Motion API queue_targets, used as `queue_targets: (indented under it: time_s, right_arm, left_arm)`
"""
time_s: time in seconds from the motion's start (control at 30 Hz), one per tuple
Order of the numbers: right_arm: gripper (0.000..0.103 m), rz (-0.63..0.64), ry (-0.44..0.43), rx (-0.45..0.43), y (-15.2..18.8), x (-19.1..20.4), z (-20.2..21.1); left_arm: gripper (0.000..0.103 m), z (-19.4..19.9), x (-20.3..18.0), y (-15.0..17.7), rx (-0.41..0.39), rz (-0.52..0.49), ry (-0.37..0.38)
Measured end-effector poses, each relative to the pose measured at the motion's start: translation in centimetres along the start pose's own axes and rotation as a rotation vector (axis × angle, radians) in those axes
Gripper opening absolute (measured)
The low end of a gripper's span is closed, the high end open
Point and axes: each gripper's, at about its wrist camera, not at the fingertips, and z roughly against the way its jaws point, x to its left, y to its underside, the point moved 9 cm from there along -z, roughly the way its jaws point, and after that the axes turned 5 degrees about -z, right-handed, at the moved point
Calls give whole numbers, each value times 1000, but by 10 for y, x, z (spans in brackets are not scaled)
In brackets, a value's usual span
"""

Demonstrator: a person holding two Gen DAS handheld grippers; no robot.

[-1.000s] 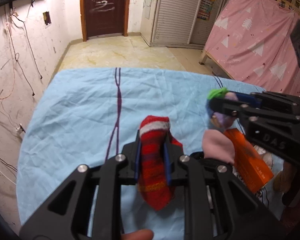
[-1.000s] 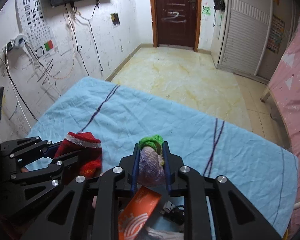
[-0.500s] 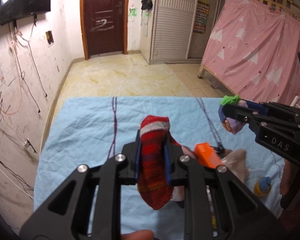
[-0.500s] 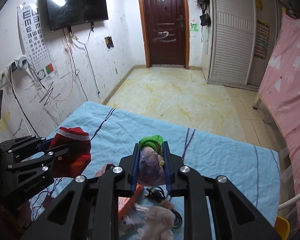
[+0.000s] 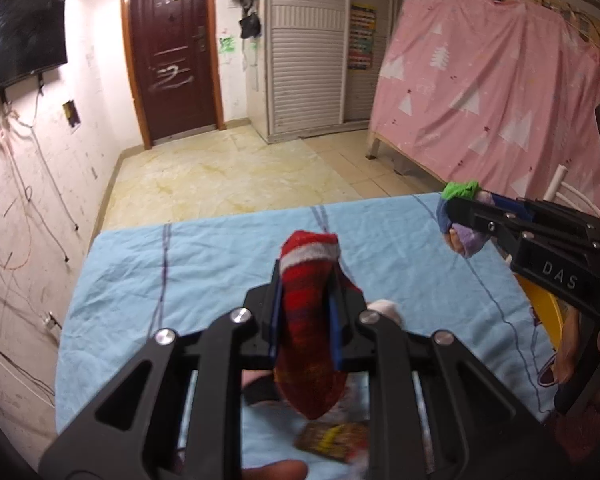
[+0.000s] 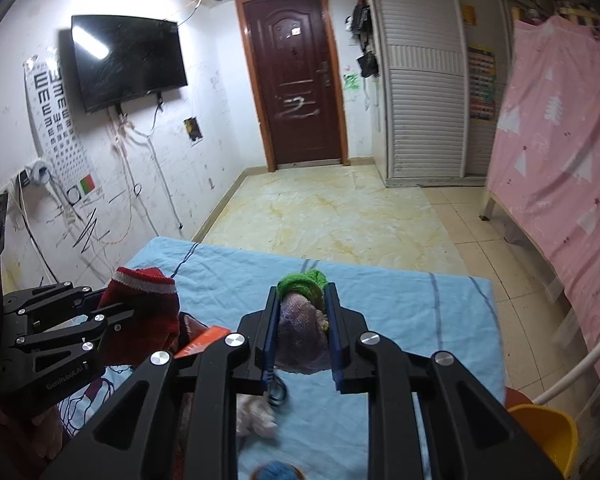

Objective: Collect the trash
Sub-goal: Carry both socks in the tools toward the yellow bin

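**Both grippers hold socks above the bed**

The left gripper [image 5: 306,312] has its fingers clamped on a red sock [image 5: 308,320]; the right gripper [image 6: 302,332] pinches a purple sock with a green cuff [image 6: 300,320]. Both hang over the blue bed sheet [image 5: 204,264], near a yellow bin [image 6: 548,432].
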Motion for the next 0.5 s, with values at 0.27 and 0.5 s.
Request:
queue_targets:
  time_s: [0.27, 0.5]
  right_arm:
    - [15, -87, 25, -57, 11, -56, 34]
    - [15, -164, 66, -101, 25, -113, 66]
  left_arm:
    - [17, 5, -55, -7, -5, -79, 27]
    - [17, 9, -120, -18, -19, -164, 71]
